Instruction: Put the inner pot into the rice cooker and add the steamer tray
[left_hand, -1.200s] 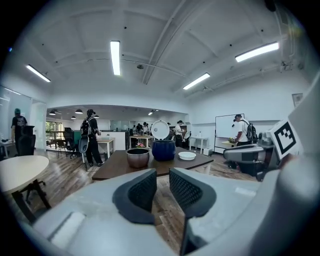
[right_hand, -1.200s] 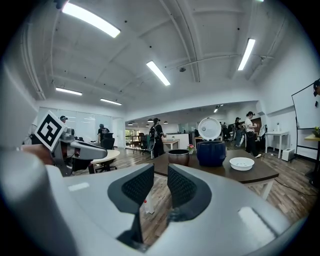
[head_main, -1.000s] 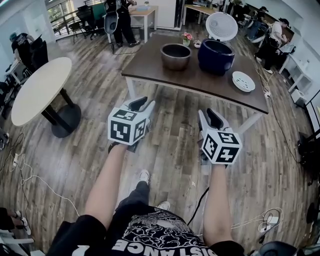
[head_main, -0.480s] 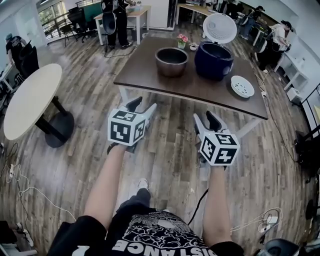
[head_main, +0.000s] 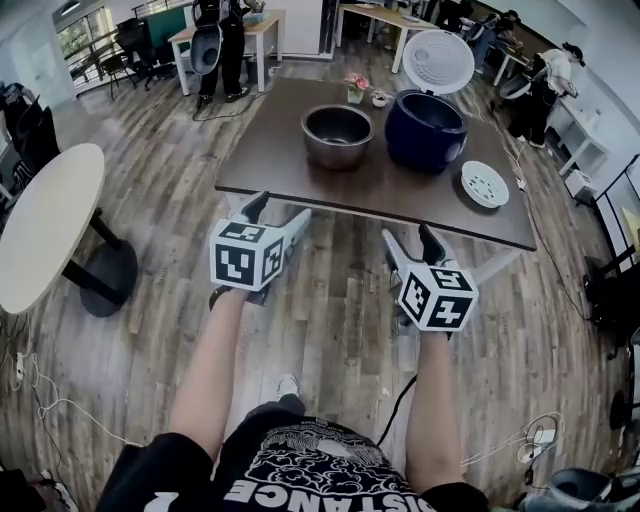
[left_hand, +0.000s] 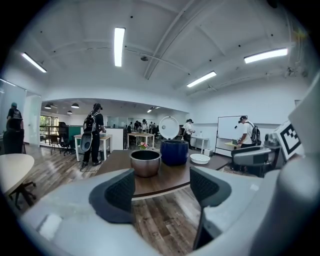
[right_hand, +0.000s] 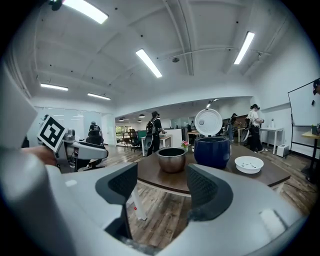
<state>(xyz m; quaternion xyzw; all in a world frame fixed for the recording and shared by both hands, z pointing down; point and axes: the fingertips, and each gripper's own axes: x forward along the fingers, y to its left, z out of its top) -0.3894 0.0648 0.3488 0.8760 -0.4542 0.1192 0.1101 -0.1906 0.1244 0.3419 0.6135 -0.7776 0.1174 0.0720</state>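
Brown wood forms the long desk (head_main: 290, 170) ahead of you, and it carries every piece of the task. A round silver metal inner pot (head_main: 337, 135) stands empty just beside a navy blue rice cooker (head_main: 425, 130). The cooker's round white lid (head_main: 438, 60) is tipped up, so the cooker looks ready to receive the pot. A shallow white perforated steamer tray (head_main: 485, 185) lies on the cooker's other side, apart from it. You hold your left claw (head_main: 278, 207) and right claw (head_main: 410, 236) side by side over the grey-brown plank floor (head_main: 340, 300), short of the desk's near edge and touching nothing. Both claws have just been opening and now stand wide with nothing between their pads, probably so you can take the pot by its rim. The pot sits outside the cooker, so no step is done yet. Around you is an open office with a round cream table (head_main: 40, 235), people at far desks and ceiling strip lights.
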